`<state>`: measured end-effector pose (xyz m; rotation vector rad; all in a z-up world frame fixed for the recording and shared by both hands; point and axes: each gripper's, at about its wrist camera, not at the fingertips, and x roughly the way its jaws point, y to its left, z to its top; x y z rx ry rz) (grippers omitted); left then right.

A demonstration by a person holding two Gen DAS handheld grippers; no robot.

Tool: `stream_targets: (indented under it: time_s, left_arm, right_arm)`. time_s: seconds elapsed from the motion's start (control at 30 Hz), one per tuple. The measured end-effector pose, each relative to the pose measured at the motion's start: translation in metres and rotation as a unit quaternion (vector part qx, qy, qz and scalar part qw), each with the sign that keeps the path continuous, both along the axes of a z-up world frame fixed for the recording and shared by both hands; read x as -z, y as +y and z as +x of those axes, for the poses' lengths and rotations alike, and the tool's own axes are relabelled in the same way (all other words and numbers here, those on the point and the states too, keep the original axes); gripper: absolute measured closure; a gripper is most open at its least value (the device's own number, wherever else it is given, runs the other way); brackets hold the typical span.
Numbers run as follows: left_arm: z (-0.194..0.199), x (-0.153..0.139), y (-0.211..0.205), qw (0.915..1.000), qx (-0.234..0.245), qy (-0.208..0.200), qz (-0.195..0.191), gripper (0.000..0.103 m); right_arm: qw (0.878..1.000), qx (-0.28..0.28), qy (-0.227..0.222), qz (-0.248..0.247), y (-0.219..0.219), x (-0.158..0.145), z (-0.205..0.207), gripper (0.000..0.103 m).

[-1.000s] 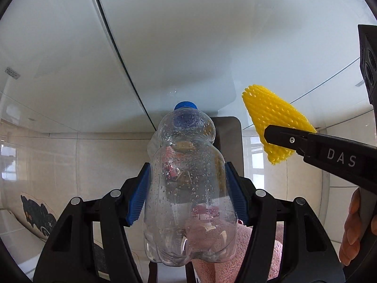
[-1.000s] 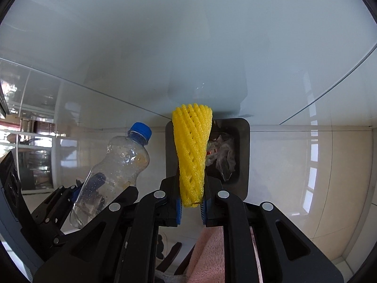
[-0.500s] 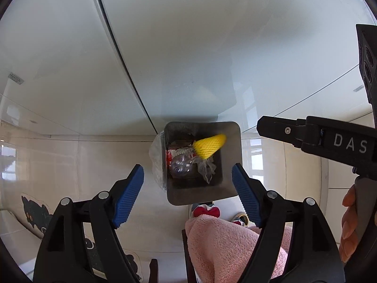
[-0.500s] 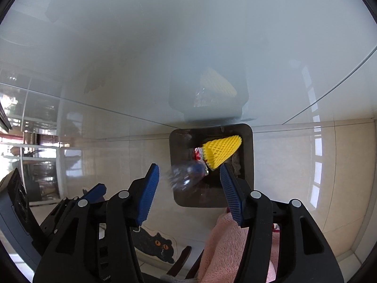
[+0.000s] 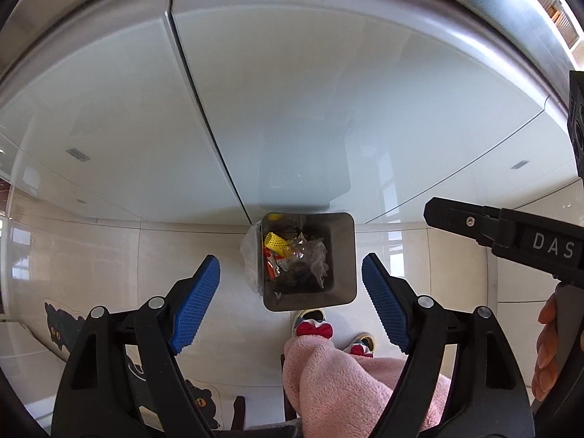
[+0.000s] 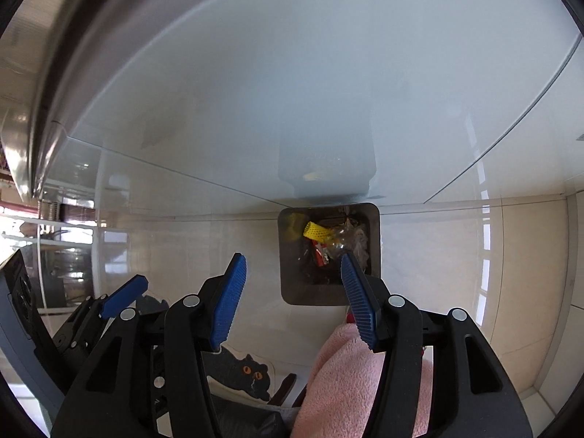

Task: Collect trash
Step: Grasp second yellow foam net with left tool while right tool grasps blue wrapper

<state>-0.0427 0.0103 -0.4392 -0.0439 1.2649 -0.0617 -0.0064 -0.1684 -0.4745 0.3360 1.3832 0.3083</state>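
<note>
Both my claws hang over the trash bin (image 5: 343, 255), which sits on the floor at twelve o'clock from my left gripper (image 5: 290, 304). Its jaws stand wide with nothing between them. My right gripper (image 6: 292, 301) has just been opening and is empty too, its jaws half spread. The yellow foam net (image 5: 274, 242) lies inside the bin at its eleven o'clock corner, atop crumpled clear plastic (image 5: 310, 255).
</note>
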Motion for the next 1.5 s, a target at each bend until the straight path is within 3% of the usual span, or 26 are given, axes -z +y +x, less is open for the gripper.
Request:
stream_targets:
  time_s: [0.27,0.37,0.7,0.83,1.17,1.37,1.5]
  left_arm:
    - [-0.008,-0.076,0.000,0.9991,-0.009,-0.041,0.003,0.020]
    - [-0.010,-0.104,-0.001,0.9983,-0.009,-0.056,0.012,0.017]
    - [0.002,-0.162,-0.014,0.9944,0.000,-0.105,0.005,0.008]
    - [0.026,-0.187,-0.020,0.9921,0.013,-0.125,-0.002,0.008]
    - [0.100,-0.211,-0.033,0.9874,0.045,-0.151,-0.016,0.008]
    - [0.145,-0.202,-0.042,0.9867,0.066,-0.147,-0.023,0.009]
    - [0.169,-0.187,-0.050,0.9872,0.082,-0.133,-0.033,0.024]
  right_arm:
    - [0.999,-0.003,-0.044,0.001,-0.035,-0.078,-0.018,0.046]
    - [0.998,0.009,-0.070,0.001,-0.051,-0.106,-0.020,0.033]
    - [0.993,0.038,-0.111,0.015,-0.080,-0.162,0.002,0.031]
    - [0.989,0.061,-0.137,0.018,-0.096,-0.191,0.019,0.021]
    - [0.979,0.105,-0.174,0.009,-0.113,-0.230,0.087,0.021]
    - [0.980,0.112,-0.164,-0.016,-0.101,-0.221,0.136,0.021]
    - [0.983,0.119,-0.138,-0.018,-0.090,-0.202,0.163,0.022]
